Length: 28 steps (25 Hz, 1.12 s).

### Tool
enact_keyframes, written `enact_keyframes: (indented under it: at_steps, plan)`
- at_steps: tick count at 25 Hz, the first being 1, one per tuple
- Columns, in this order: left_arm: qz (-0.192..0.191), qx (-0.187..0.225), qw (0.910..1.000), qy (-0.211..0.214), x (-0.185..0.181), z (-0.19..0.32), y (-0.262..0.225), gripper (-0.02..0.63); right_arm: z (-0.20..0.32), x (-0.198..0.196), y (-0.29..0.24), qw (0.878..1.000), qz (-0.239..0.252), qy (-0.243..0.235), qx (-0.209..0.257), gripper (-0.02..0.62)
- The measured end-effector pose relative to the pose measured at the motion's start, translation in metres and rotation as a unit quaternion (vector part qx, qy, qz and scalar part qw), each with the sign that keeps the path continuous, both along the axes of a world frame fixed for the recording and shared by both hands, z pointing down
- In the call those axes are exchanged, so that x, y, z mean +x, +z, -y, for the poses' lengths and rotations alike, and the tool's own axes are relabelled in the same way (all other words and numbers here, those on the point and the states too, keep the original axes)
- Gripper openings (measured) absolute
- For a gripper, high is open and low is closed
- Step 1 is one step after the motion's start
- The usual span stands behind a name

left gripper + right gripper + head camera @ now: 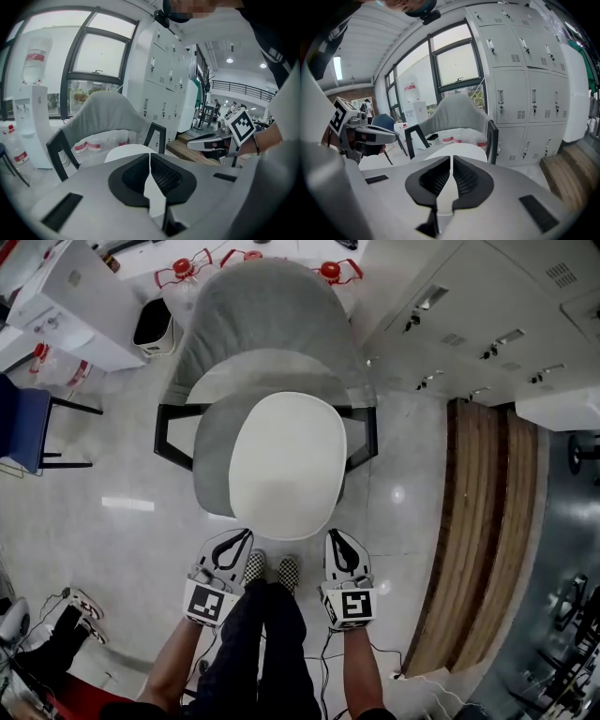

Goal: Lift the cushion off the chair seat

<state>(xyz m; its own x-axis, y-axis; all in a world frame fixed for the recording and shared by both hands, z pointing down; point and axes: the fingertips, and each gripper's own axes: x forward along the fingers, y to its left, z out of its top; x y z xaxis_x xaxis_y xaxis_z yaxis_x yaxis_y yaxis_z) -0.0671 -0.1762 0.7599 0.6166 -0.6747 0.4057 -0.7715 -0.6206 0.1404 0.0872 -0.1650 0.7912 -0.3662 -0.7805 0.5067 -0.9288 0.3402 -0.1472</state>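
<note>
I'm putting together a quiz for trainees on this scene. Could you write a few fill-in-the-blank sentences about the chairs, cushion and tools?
The cushion lying on the seat of the grey chair is ____ in colour.
The jaws of the left tool and the right tool are both ____.
The second chair, at the head view's left edge, is ____.
Missing words: white; shut; blue.

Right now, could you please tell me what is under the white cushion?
The white cushion lies on the grey chair seat, which shows beside and beyond it. The seat surface directly beneath is covered from view.
</note>
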Motion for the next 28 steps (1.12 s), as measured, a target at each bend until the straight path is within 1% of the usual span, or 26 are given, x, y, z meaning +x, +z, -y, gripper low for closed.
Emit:
enact_keyframes:
  at_steps: [7, 9, 12, 13, 18, 23, 25, 28]
  plan:
    - [0.003, -0.001, 1.0000, -0.002, 0.000, 0.010, 0.035, 0.023, 0.005, 0.002, 0.041, 1.000, -0.004, -0.003, -0.013, 0.038]
    - [0.001, -0.004, 1.0000, -0.005, 0.001, 0.012, 0.041, 0.023, 0.006, 0.004, 0.048, 1.000, 0.011, 0.002, -0.015, 0.038]
    - [-0.001, -0.008, 1.0000, -0.004, 0.006, 0.013, 0.043, 0.023, 0.007, 0.007, 0.057, 0.998, 0.049, 0.010, -0.027, 0.038]
    - [-0.001, -0.009, 1.0000, -0.004, 0.007, 0.013, 0.043, 0.023, 0.006, 0.008, 0.061, 0.998, 0.052, 0.011, -0.032, 0.039]
    - [0.006, -0.014, 0.9999, 0.003, 0.011, 0.013, 0.047, 0.023, 0.004, 0.015, 0.088, 0.998, 0.034, 0.013, -0.056, 0.040]
    - [0.012, -0.023, 0.9996, 0.007, 0.015, 0.009, 0.056, 0.023, 0.005, 0.022, 0.112, 0.996, 0.048, 0.025, -0.076, 0.044]
    - [0.019, -0.028, 0.9994, 0.011, 0.016, 0.008, 0.061, 0.023, 0.006, 0.022, 0.122, 0.994, 0.060, 0.030, -0.087, 0.093]
    - [0.030, -0.043, 0.9985, 0.017, 0.017, 0.004, 0.066, 0.023, 0.007, 0.023, 0.136, 0.992, 0.066, 0.032, -0.100, 0.118]
